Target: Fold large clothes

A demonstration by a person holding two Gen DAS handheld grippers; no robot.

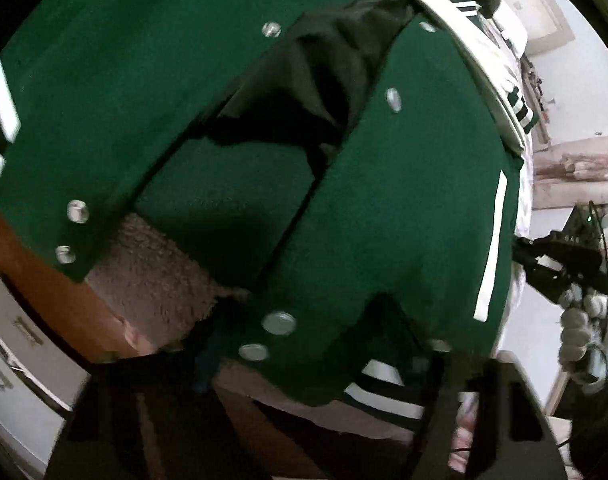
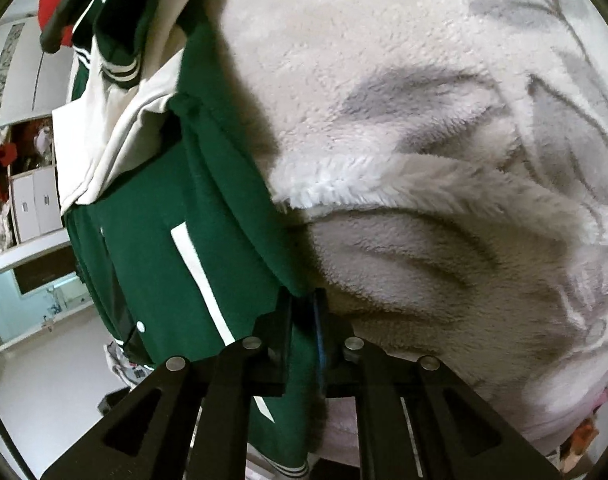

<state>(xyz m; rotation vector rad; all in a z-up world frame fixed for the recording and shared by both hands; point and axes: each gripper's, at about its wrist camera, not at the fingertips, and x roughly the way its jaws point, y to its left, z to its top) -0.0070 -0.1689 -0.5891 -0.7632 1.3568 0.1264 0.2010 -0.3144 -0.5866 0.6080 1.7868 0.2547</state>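
A dark green varsity jacket (image 1: pixel 384 200) lies open in the left wrist view, showing its black lining (image 1: pixel 312 92), silver snaps (image 1: pixel 279 323) and a white pocket stripe (image 1: pixel 490 248). My left gripper (image 1: pixel 316 392) hangs just above the striped bottom hem. Its blurred dark fingers (image 1: pixel 504 412) stand apart and press on nothing. In the right wrist view my right gripper (image 2: pixel 304 320) is shut on the side edge of the jacket (image 2: pixel 151 248), close to the pocket stripe. A cream sleeve (image 2: pixel 115 132) lies folded over the jacket's upper part.
A white fleece blanket with grey leaves (image 2: pixel 424 120) covers the bed under the jacket. Beige nubby fabric (image 1: pixel 155 272) and an orange-brown wooden edge (image 1: pixel 35 272) show at the lower left. White drawers (image 2: pixel 35 204), a shelf and pale floor (image 2: pixel 43 380) lie beyond the bed.
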